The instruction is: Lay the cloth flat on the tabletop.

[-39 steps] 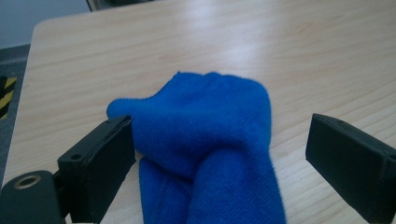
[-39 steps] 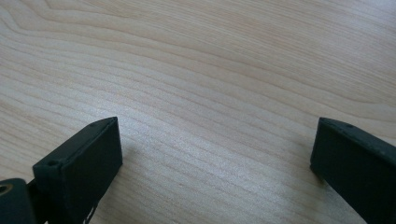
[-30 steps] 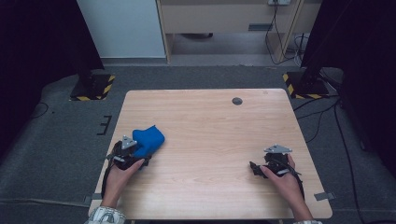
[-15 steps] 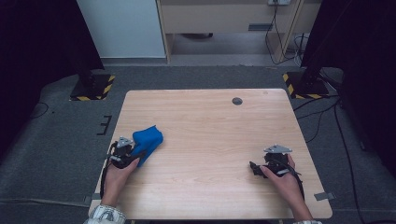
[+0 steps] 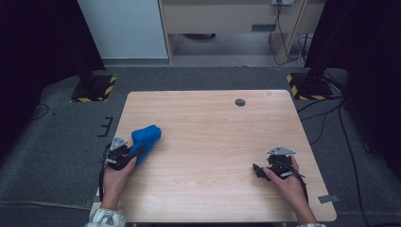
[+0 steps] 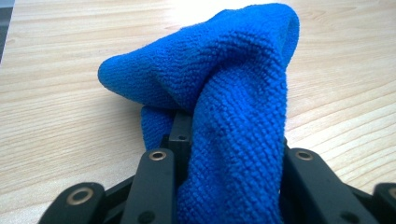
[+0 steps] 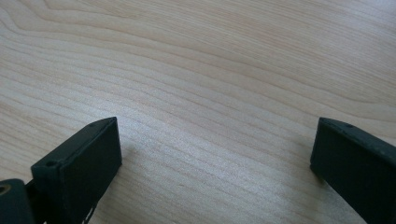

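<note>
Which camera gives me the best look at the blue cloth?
The left gripper view: the blue cloth is close up, bunched between the left gripper jaws, weave visible. The high view shows it small, near the table's left edge. The right gripper view shows bare wood.

At the left of the high view, the left gripper [image 5: 124, 153] has just been closing its jaws and now pinches the blue cloth [image 5: 144, 140], which bunches up into a narrower, raised fold above the worktop [image 5: 213, 142] instead of lying flatter.
</note>
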`<state>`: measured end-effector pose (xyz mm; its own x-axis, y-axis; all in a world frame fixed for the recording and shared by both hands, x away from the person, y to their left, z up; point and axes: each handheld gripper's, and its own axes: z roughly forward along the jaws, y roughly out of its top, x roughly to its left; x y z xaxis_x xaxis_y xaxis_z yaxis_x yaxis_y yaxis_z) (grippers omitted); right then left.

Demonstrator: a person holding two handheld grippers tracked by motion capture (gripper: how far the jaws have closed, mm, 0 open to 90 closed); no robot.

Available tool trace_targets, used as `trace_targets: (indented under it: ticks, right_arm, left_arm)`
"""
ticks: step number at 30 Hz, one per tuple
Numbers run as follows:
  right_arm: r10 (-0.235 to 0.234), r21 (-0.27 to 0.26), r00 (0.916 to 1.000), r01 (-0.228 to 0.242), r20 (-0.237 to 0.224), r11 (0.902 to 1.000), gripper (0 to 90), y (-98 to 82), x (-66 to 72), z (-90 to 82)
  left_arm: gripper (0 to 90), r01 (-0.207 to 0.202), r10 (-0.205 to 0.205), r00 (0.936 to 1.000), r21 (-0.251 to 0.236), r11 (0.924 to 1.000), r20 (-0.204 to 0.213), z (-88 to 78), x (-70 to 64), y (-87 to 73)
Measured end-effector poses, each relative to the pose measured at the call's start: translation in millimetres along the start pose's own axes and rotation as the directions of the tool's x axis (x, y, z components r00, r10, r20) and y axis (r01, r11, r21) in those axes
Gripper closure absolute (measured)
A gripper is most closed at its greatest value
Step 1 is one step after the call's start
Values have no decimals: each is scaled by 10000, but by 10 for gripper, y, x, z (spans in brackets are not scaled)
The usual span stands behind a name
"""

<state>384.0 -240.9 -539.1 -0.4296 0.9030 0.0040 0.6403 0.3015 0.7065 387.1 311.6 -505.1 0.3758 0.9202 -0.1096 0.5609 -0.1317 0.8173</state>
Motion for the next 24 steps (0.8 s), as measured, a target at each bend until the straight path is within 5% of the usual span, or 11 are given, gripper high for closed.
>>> trace_targets:
  ticks: [19, 24]
  right_arm:
    - [-28, -10, 10000, 28, -6, 10000, 19, 1, -2, 1]
    - [-9, -2, 10000, 9, -19, 10000, 18, 1, -1, 2]
  left_arm:
    - [656, -493, 504, 9984, -392, 9980, 262, -53, -210, 86]
    - [656, -893, 911, 9937, -294, 9956, 653, -17, -440, 102]
